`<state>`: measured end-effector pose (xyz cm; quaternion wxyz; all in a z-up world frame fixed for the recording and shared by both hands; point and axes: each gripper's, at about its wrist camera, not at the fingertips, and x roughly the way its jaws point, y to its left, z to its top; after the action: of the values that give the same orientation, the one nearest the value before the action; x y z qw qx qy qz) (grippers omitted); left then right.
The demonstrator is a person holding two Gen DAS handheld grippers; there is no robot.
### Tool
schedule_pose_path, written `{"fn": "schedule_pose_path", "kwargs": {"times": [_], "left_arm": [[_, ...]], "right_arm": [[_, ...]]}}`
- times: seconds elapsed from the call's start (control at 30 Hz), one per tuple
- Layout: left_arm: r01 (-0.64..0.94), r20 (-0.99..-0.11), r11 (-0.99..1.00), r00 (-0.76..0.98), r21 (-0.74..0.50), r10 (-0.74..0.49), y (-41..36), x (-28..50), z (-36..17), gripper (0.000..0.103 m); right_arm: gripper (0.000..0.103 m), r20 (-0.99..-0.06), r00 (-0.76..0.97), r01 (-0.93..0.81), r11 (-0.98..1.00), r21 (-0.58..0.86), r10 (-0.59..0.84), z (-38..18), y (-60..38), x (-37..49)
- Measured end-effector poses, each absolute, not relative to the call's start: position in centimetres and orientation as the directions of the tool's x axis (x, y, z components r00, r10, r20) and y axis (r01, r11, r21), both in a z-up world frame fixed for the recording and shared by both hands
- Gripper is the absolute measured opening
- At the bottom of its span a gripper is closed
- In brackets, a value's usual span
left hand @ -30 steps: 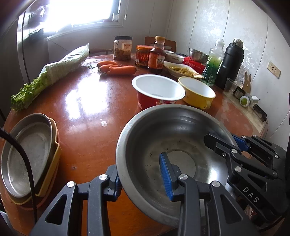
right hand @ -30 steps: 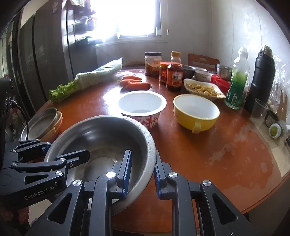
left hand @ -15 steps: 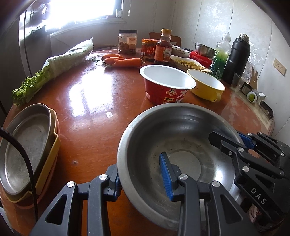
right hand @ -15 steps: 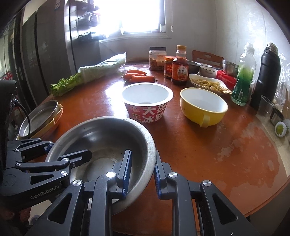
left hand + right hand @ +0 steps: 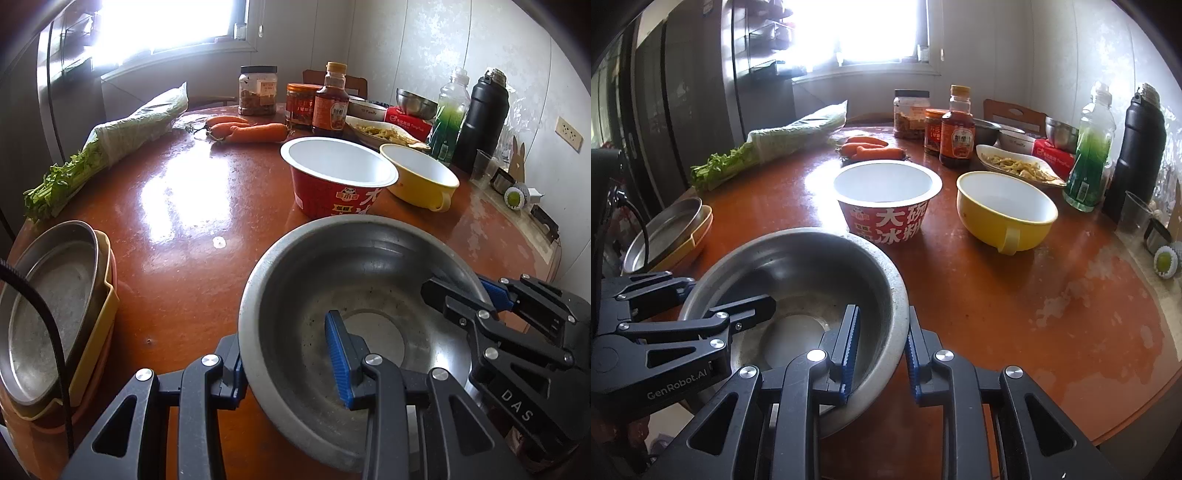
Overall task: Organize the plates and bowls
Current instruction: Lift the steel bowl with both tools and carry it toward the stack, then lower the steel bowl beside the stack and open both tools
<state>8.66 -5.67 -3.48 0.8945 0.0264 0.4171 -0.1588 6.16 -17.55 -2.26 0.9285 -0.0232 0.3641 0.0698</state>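
Left wrist view: left gripper (image 5: 288,360) has its jaws clamped on the near-left rim of the steel bowl (image 5: 365,280), one finger outside, one w/ blue pad inside. Right gripper (image 5: 495,295) comes in from the right and pinches the bowl's right rim. The bowl sits near, over the orange-brown counter (image 5: 177,229). Just behind it is the red noodle cup (image 5: 338,177), and the yellow bowl (image 5: 419,177) is right of that cup. Plate stack (image 5: 55,310) at near-left counter edge: steel plate on top, yellow and pinkish ones under. Far side: carrots (image 5: 247,131), bagged greens (image 5: 110,144), jars and bottles.

Right wrist view: right gripper (image 5: 879,345) jaws are nearly closed on the steel bowl's (image 5: 798,273) near-right rim, wall between the blue pads. Left gripper (image 5: 727,299) reaches in from the left, gripping the left rim. Red noodle cup (image 5: 886,201) is just behind the bowl, almost touching; can't tell contact. Yellow bowl (image 5: 1006,214) stands to the right, apart from the cup. Plate stack (image 5: 670,232) is left, at the counter (image 5: 1015,302) edge.
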Motion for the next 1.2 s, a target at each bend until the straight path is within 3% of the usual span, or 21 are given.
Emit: {"fn": "schedule_pose_path", "kwargs": {"times": [0.37, 0.5, 0.83, 1.2], "left_arm": [[0.303, -0.749, 0.950, 0.612, -0.075, -0.254, -5.8, 8.7, -3.2, 0.038], [0.299, -0.747, 0.952, 0.618, -0.067, -0.247, -5.9, 8.8, -3.1, 0.039], [0.281, -0.728, 0.954, 0.632, -0.104, -0.265, -5.0, 8.8, -2.3, 0.056], [0.270, -0.702, 0.958, 0.664, -0.094, -0.257, -4.3, 8.1, -0.2, 0.062]], "right_arm": [[0.026, -0.679, 0.726, -0.128, 0.991, 0.024, 0.110, -2.2, -18.1, 6.0], [0.033, -0.675, 0.729, -0.123, 0.992, 0.038, 0.116, -2.1, -18.3, 6.0], [0.044, -0.657, 0.741, -0.112, 0.991, 0.079, 0.136, -1.5, -18.8, 5.8], [0.052, -0.624, 0.768, -0.108, 0.990, 0.092, 0.142, 0.1, -19.2, 4.8]]}}
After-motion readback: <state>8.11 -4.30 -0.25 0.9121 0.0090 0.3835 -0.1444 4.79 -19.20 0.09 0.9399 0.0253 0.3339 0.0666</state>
